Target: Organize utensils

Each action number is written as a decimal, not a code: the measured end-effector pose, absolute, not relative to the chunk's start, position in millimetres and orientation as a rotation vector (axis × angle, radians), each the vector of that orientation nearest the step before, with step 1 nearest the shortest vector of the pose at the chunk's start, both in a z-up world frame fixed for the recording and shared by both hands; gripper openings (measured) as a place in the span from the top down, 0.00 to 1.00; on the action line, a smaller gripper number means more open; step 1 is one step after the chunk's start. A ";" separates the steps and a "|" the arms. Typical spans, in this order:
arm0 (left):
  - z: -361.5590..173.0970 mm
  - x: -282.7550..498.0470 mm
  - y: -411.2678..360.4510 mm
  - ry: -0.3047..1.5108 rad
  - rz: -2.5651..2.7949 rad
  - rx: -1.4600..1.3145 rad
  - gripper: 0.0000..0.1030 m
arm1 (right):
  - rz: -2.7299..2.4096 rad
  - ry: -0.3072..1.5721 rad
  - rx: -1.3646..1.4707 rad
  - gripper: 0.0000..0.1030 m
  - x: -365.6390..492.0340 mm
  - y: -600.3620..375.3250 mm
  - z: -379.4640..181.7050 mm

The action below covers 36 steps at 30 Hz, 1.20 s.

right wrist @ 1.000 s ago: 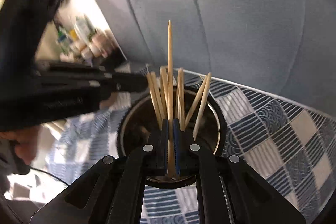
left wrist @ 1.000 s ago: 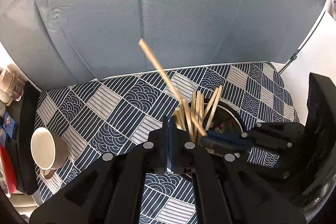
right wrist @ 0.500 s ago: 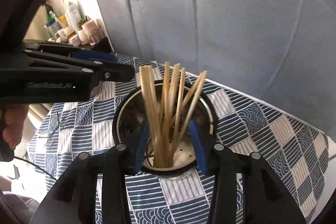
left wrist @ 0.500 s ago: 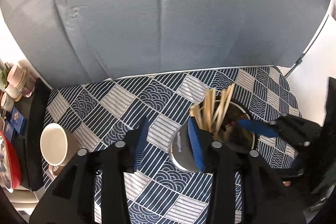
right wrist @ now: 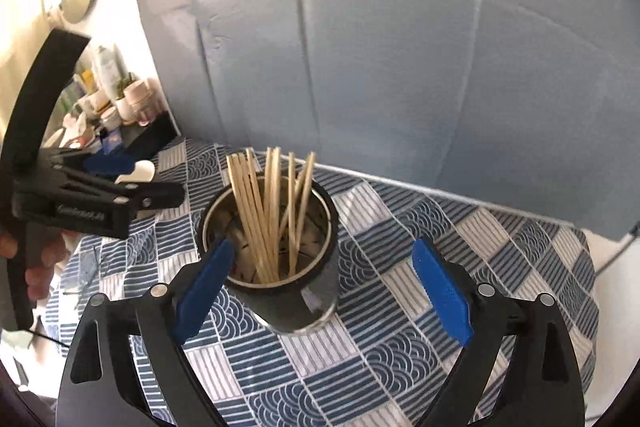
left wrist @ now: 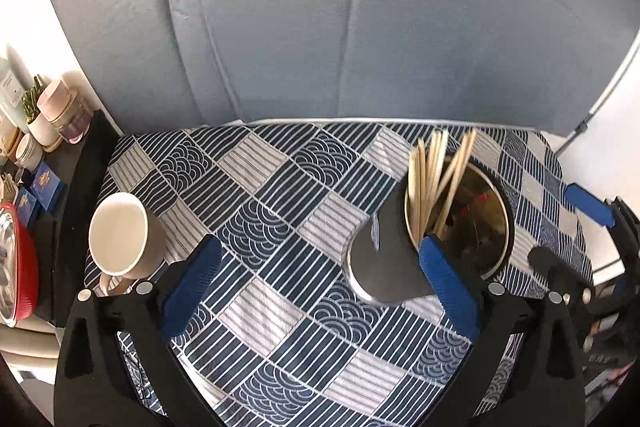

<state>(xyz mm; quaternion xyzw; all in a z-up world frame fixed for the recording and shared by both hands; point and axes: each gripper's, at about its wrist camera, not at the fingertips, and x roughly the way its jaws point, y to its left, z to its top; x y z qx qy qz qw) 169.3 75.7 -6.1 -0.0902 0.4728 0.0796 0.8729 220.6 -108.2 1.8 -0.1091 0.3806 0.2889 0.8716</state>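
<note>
Chopsticks (right wrist: 272, 211) upright in holder (right wrist: 316, 291), between opening right claw (right wrist: 320, 291) pads, unheld.

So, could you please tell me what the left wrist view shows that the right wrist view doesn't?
Only the left view: the cream mug standing whole on the cloth, and a red bowl at the left edge. Only the right view: the person's hand holding the left tongs. Both: the steel holder full of chopsticks, the checked cloth and the grey backdrop.

Navy-and-white patterned tablecloth (left wrist: 280, 211), cream mug (left wrist: 120, 235)
</note>
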 end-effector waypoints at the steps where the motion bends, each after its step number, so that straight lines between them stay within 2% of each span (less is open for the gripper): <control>1: -7.0 165.0 74.6 0.984 0.161 -0.180 0.06 | 0.598 0.804 -0.219 0.15 218.8 -110.1 1.1; 8: -18.4 127.7 59.2 0.968 0.213 -0.068 0.06 | 0.587 0.866 -0.171 0.14 198.2 -120.8 -5.6; 20: -22.1 63.4 50.7 0.927 0.246 -0.122 0.06 | 0.562 0.959 -0.228 0.11 142.7 -138.3 -7.3; 28: -2.4 27.8 46.5 0.900 0.245 -0.182 0.06 | 0.513 0.904 -0.059 0.10 115.7 -170.8 14.5; 36: 6.2 10.9 34.9 0.893 0.255 -0.195 0.06 | 0.497 0.896 -0.020 0.09 97.4 -183.2 3.8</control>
